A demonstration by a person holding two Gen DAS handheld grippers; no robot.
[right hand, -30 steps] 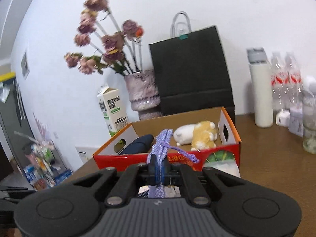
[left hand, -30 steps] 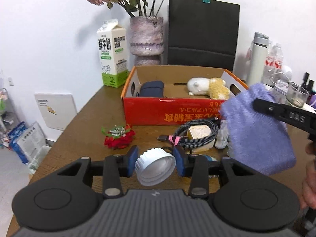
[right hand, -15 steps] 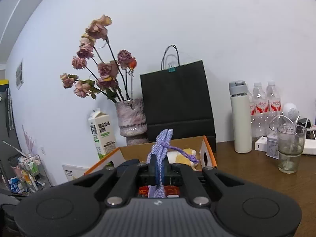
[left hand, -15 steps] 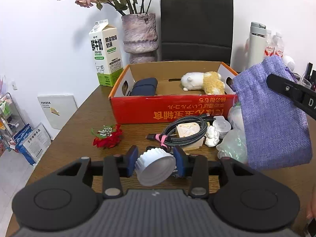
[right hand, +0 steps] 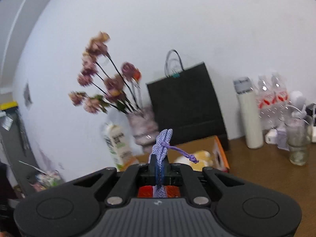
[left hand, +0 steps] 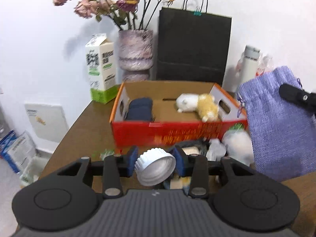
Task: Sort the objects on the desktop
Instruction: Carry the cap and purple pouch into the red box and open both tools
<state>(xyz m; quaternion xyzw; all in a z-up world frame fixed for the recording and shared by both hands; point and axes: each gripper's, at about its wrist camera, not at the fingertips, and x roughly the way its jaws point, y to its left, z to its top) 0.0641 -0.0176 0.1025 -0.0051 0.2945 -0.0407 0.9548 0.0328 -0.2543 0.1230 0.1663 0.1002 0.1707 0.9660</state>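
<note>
My left gripper (left hand: 155,159) is shut on a white ribbed jar lid (left hand: 155,167) and holds it above the table, in front of the red cardboard box (left hand: 177,133). The box holds a dark blue pouch (left hand: 140,108) and a white and yellow plush toy (left hand: 197,105). My right gripper (right hand: 161,165) is shut on the top edge of a purple cloth drawstring bag (right hand: 163,144). The bag (left hand: 276,122) hangs at the right of the box in the left wrist view.
A coiled cable, a white bottle (left hand: 239,142) and small items lie in front of the box. A milk carton (left hand: 100,67), a vase of dried roses (left hand: 135,51) and a black paper bag (left hand: 193,47) stand behind it. A flask (right hand: 248,112), water bottles and a glass (right hand: 298,148) stand at the right.
Both grippers have risen and moved toward the box with their loads. The left view now looks down into the box. The purple bag has lifted higher at the right.
</note>
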